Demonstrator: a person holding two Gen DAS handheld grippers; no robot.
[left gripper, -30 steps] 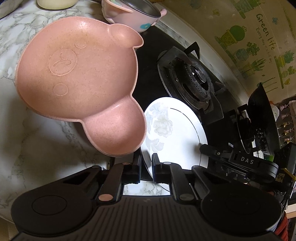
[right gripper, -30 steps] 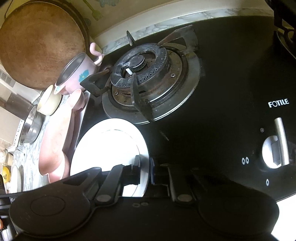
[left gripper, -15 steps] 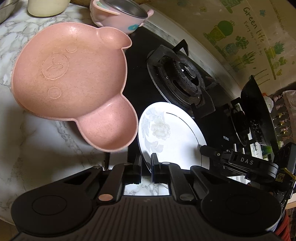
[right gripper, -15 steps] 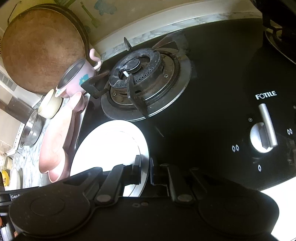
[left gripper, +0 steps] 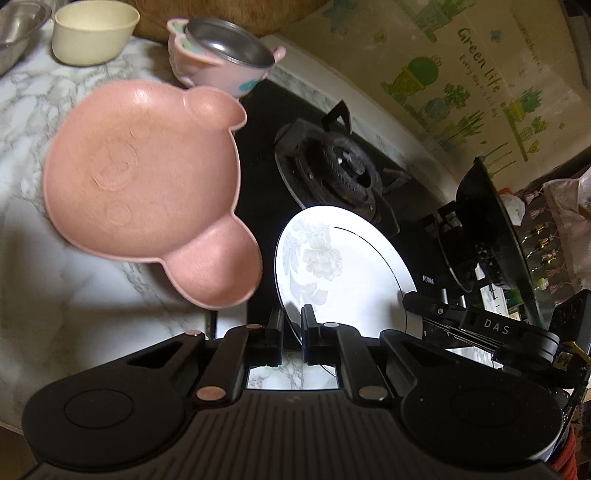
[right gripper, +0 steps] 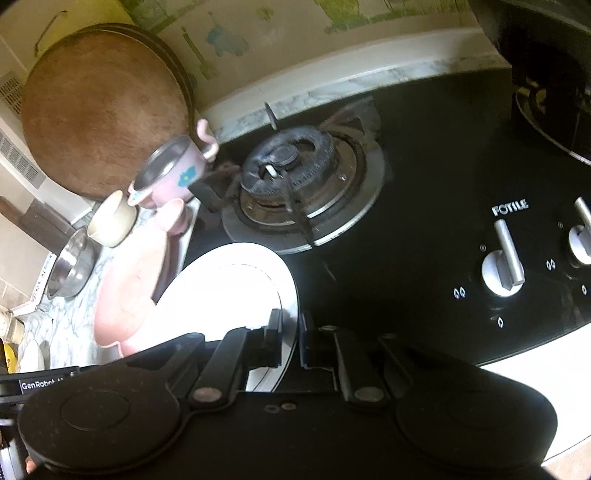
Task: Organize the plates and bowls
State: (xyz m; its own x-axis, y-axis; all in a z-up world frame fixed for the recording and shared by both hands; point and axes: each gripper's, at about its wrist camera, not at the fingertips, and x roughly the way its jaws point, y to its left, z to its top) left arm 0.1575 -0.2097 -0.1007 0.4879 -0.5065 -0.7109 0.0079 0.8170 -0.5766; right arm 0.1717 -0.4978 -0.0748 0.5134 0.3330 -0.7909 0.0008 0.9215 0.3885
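The white plate (left gripper: 343,266) sits between both pairs of tongs: the left tongs (left gripper: 292,332) are clenched on its near rim, and the right tongs (right gripper: 290,341) are clenched on the rim at its other side, so the plate hangs tilted above the black hob (right gripper: 424,229), just in front of the gas burner (right gripper: 295,184). The plate is round and glossy white, with a pale grey flower pattern on one side and a thin dark line circling inside the rim; glare washes out its middle.

Measured from the plate: the round wooden board (right gripper: 99,125) leans against the wall far behind it, past the burner. The marble worktop (left gripper: 55,295) spreads beside the hob on the plate's left. On it, just beside the plate, lies the pink bear-shaped dish (left gripper: 147,184), its near ear almost level with the plate's edge. Beyond the dish stands the pink steel-lined bowl (left gripper: 225,55) with small handles, then the cream bowl (left gripper: 92,33) and a steel bowl (right gripper: 70,273) further off. On the plate's right, well apart, is the hob's control knob (right gripper: 504,266) under the FOTILE mark.
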